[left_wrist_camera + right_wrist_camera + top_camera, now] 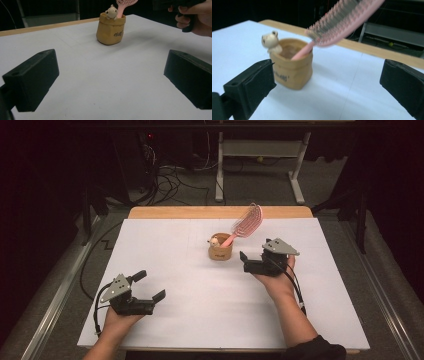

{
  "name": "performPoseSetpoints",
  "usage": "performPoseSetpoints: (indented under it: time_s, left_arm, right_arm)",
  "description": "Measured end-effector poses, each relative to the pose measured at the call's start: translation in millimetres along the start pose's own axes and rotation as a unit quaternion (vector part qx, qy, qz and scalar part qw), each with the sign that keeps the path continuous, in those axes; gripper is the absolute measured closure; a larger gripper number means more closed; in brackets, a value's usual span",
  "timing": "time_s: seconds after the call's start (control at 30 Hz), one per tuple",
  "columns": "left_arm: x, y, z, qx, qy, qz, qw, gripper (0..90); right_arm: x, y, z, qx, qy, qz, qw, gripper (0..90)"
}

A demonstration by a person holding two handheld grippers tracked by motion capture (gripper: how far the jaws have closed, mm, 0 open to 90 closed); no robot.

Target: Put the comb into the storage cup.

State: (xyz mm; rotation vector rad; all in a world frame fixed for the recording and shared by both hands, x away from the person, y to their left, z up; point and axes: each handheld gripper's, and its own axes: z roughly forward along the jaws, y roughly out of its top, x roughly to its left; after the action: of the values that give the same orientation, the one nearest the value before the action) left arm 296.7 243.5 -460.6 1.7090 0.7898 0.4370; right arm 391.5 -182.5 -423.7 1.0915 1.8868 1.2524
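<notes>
A tan sack-shaped pot (220, 251) stands on the white tabletop (200, 290), past its middle. A small cream bear figure (270, 41) perches on its rim. A pink hairbrush (247, 223) stands handle-down in the pot, its head leaning up and to the right. My right gripper (245, 261) is just right of the pot, open, jaws pointing toward it with nothing between them. In the right gripper view the pot (293, 72) sits close ahead, left of centre, under the brush (344, 22). My left gripper (151, 285) rests open at the near left, far from the pot (110, 31).
A bare wooden strip (220, 212) runs along the table's far edge. Beyond it, a white desk frame (260, 150) and loose cables (170, 180) lie on the dark floor. The hand holding the right gripper (195, 17) appears in the left gripper view.
</notes>
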Motion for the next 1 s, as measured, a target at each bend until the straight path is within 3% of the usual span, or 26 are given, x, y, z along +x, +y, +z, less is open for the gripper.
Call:
performPoseSetpoints:
  time_s: [0.43,0.63,1.0]
  left_arm:
    - [1.6,-1.4,-2.6,0.001,0.006,0.000,1.0000,0.4]
    - [1.3,-1.7,-4.7,-0.001,0.004,0.006,1.0000,0.4]
    - [2.0,-2.4,-7.0,0.002,0.010,0.009,0.9999,0.3]
  right_arm:
    - [4.6,-38.4,-35.6,0.003,0.012,0.001,0.9999,0.3]
    - [6.5,-54.7,-60.2,-0.010,0.023,-0.003,0.9997,0.4]
    - [-4.5,-77.1,-104.9,-0.036,0.015,0.011,0.9992,0.3]
